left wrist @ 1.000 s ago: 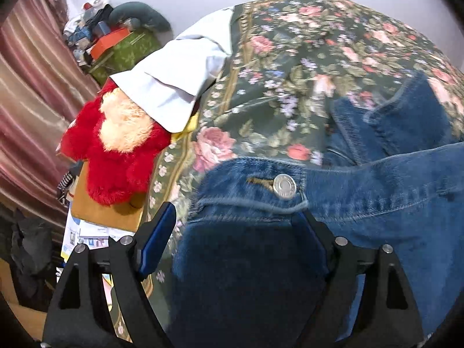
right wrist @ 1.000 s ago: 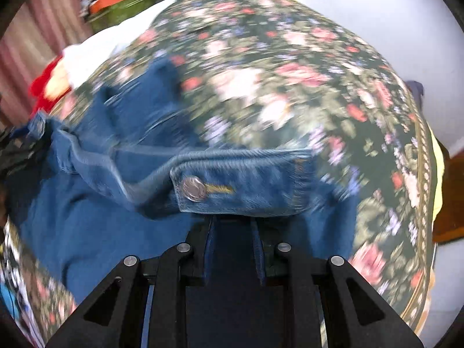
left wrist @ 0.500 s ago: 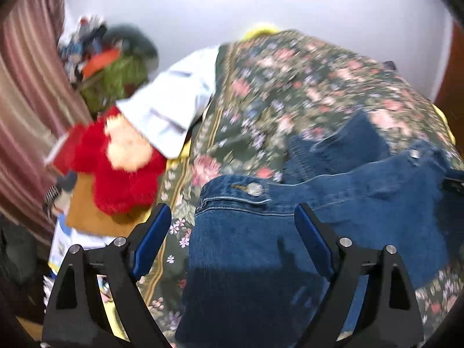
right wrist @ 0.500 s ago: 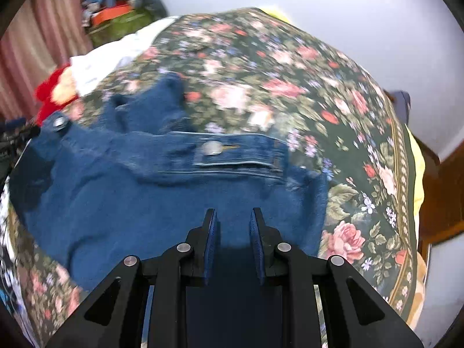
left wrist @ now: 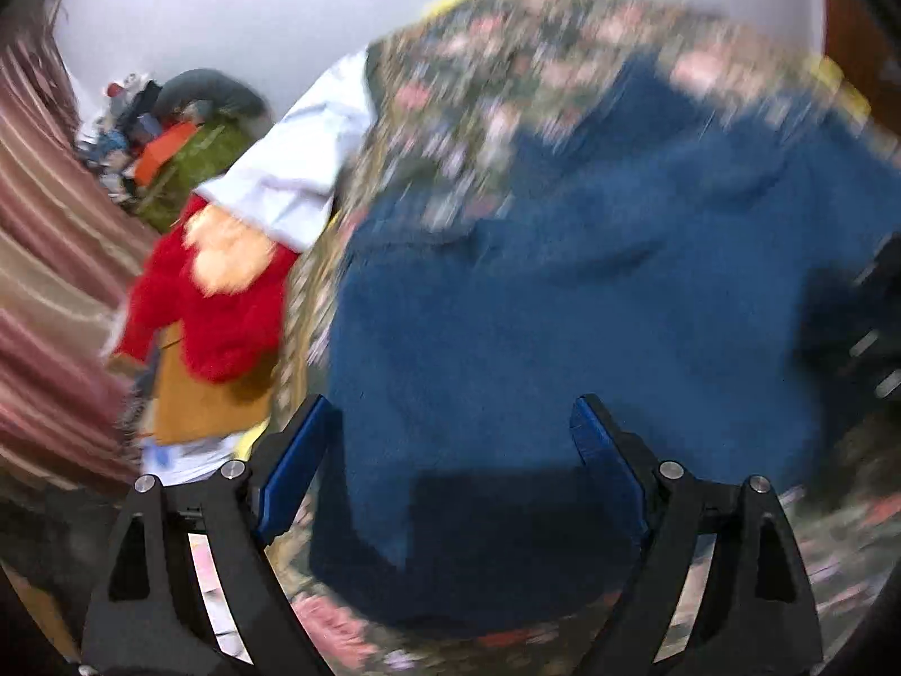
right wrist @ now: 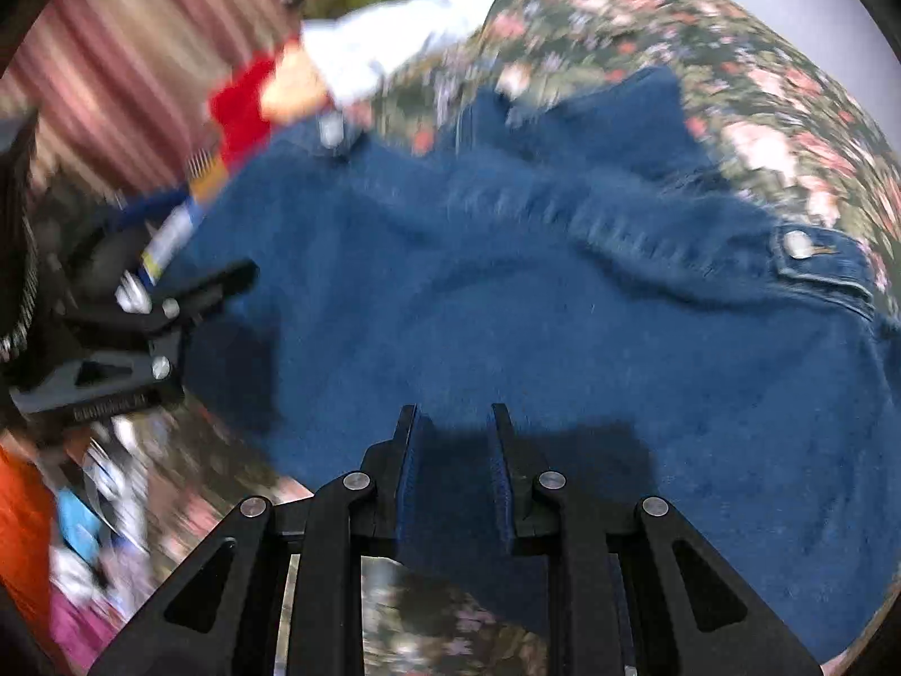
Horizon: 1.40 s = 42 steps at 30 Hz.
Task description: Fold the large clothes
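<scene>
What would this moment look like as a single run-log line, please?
left gripper: open, over denim garment | right gripper: shut on denim garment | surface: floral bedspread

Both wrist views look steeply down, close over the denim garment point(left wrist: 563, 310) on the floral bedspread point(right wrist: 760, 84); both share it and the red plush toy point(left wrist: 219, 304).

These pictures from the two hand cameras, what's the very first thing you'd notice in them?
The big blue denim garment spread across the flowery bedspread fills the middle of both views, its metal button shining at the right in the right wrist view. Next comes the fluffy red plush toy at the bed's left edge, under a pale blue cloth. The right gripper pinches the denim; the left gripper is opening above it.
</scene>
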Tool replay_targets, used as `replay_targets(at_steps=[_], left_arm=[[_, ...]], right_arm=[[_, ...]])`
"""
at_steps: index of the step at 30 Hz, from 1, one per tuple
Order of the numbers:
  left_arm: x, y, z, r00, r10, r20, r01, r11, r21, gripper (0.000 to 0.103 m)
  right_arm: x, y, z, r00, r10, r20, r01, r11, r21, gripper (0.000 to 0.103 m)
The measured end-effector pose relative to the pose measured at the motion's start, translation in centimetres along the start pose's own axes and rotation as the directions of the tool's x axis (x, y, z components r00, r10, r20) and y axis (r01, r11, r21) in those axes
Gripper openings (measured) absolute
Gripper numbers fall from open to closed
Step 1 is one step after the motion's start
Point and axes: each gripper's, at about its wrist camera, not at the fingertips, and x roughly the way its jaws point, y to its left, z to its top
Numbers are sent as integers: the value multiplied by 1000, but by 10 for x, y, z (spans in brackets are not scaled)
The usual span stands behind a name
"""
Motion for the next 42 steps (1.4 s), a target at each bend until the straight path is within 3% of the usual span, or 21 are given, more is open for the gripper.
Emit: replay_targets(at_steps=[3,7,8,12,20,22,25,30,33,38,42], left_arm=[[5,19,-16,997,-72,1,72,995,-73,94],[6,37,-26,989,-149,-3,147,977,-157,95],[5,37,-29,989,-146,-1,144,977,-160,95],[-3,38,-36,995,-100,11,100,983,-156,95],[-16,59,-54,999,-41,-22,36,975,-220,95],[-21,60,-59,1000,10,-20,-14,976,-218,94],[-32,62,-71,999,37,-6,-37,969,-245,94],[-53,69,-84,999,51,18,-42,943,-329,94],[-71,72,-87,998,44,55,-18,917,-398,94],[-89,67,-93,989,-28,145,100,848,-520,94],[-91,53,-95,986,-25,165,116,815,-567,94]], right_arm=[[13,-4,-16,994,-112,-14,111,992,-62,19],[-4,-27,-35,996,-89,18,91,993,-77,19],[-10,-33,-38,997,-76,24,78,995,-68,19],[-33,-56,-52,980,-193,41,195,979,-51,19],[-83,-114,-85,981,-180,72,175,982,75,19],[-93,-122,-99,968,-244,56,237,965,107,19],[-109,-133,-117,963,-259,81,246,959,138,19],[-127,-143,-136,952,-301,53,282,933,224,19],[-140,-137,-140,952,-292,92,264,935,239,19],[-161,-111,-133,942,-281,182,242,947,209,19],[-167,-86,-117,934,-271,234,239,958,158,19]])
